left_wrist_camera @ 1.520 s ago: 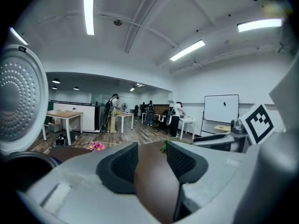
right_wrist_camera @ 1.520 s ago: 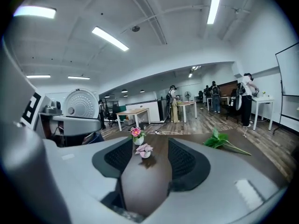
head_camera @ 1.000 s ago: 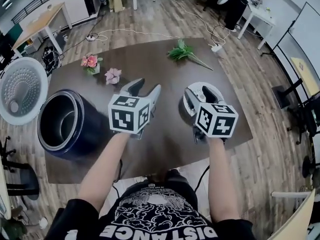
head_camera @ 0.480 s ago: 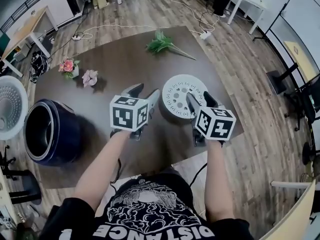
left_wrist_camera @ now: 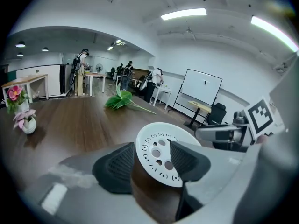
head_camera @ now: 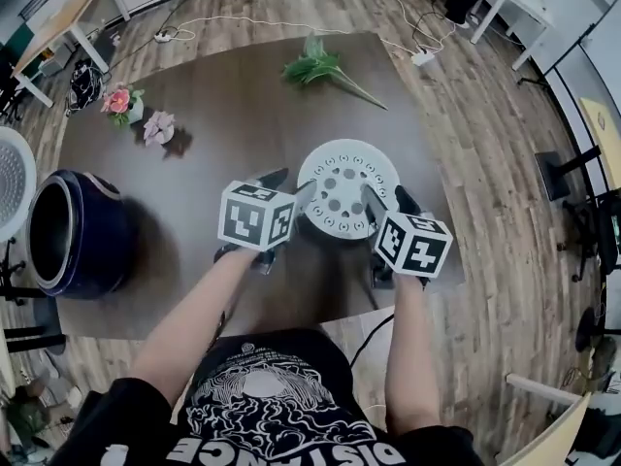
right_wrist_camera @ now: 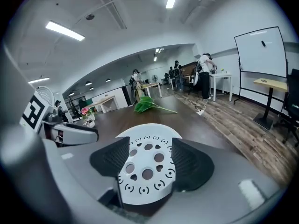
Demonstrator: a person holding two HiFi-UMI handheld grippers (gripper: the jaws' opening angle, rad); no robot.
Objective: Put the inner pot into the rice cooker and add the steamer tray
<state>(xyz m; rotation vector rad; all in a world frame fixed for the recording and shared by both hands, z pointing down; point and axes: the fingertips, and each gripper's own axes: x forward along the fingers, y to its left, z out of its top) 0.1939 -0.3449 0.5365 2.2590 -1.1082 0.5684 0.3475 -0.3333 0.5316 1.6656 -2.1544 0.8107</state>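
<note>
Both forearms are stretched forward, with the left tongs (head_camera: 290, 184) and right tongs (head_camera: 386, 198) tilted downward. Each pair is held open around the rim of the white steamer tray (head_camera: 342, 178), which is laid flat on the desk (head_camera: 223, 95) between them. The left jaws have just been opening.

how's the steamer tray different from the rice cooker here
The steamer tray is white, flat and full of holes; the rice cooker is dark blue, deep and solid-walled. The tray lies near the table's front edge between the left gripper and right gripper; the cooker stands at its left edge. Both are round and sit on the brown table.
</note>
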